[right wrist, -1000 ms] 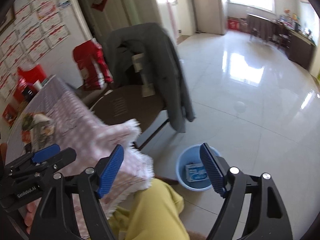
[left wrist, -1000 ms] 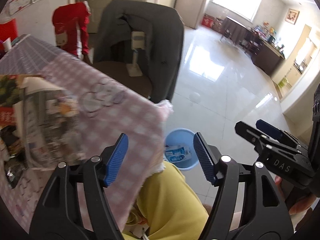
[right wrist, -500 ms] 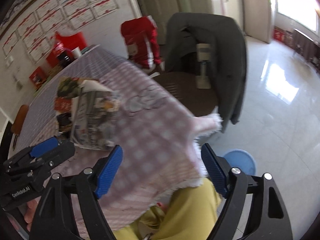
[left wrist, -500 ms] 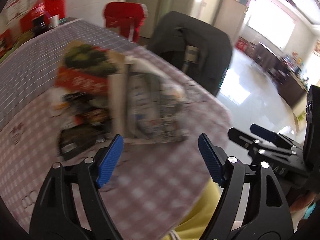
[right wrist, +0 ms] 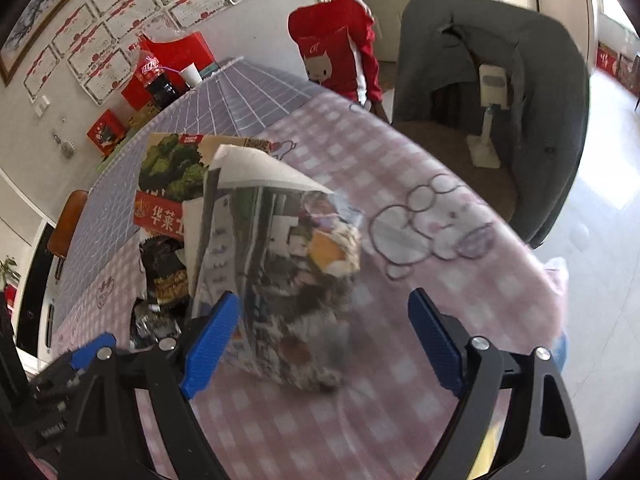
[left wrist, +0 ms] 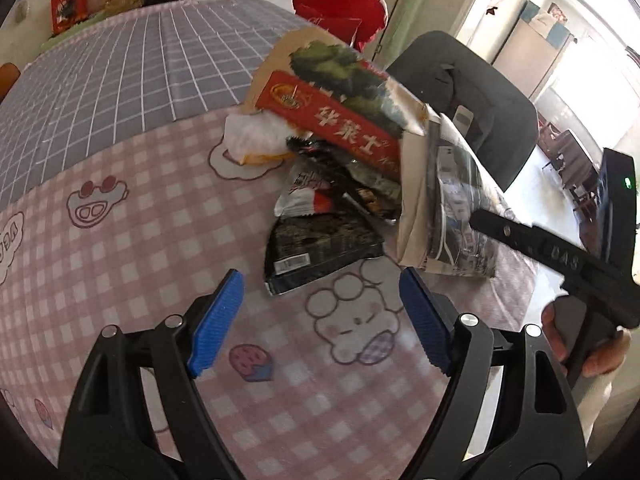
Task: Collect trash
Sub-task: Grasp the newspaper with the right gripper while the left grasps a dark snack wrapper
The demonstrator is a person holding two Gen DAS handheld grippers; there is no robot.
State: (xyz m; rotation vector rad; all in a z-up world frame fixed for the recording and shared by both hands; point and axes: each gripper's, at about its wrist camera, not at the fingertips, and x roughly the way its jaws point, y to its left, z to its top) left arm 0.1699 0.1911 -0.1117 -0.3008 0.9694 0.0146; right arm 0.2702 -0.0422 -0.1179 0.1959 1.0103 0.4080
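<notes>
A pile of trash lies on the pink checked tablecloth (left wrist: pixel 120 240). It holds a black snack wrapper (left wrist: pixel 320 244), a white and red wrapper (left wrist: pixel 304 196), a crumpled white tissue (left wrist: pixel 256 136), a red and green carton (left wrist: pixel 332 92) and a folded newspaper (left wrist: pixel 452 200). My left gripper (left wrist: pixel 320 316) is open and empty, just short of the black wrapper. My right gripper (right wrist: pixel 324 344) is open and empty, hovering over the near end of the newspaper (right wrist: pixel 280 264). The carton (right wrist: pixel 168 188) lies behind it.
A chair draped with a dark grey coat (right wrist: pixel 500 60) stands past the table's far edge, with a red garment (right wrist: pixel 336 52) on another chair. A cola bottle (right wrist: pixel 154 76) and a paper cup (right wrist: pixel 192 74) stand at the table's far end. The tablecloth's edge (right wrist: pixel 556 280) hangs at the right.
Both grippers swung from the blue bin on the floor up and left over the table. The trash pile now lies straight ahead of both. Both stayed open.
</notes>
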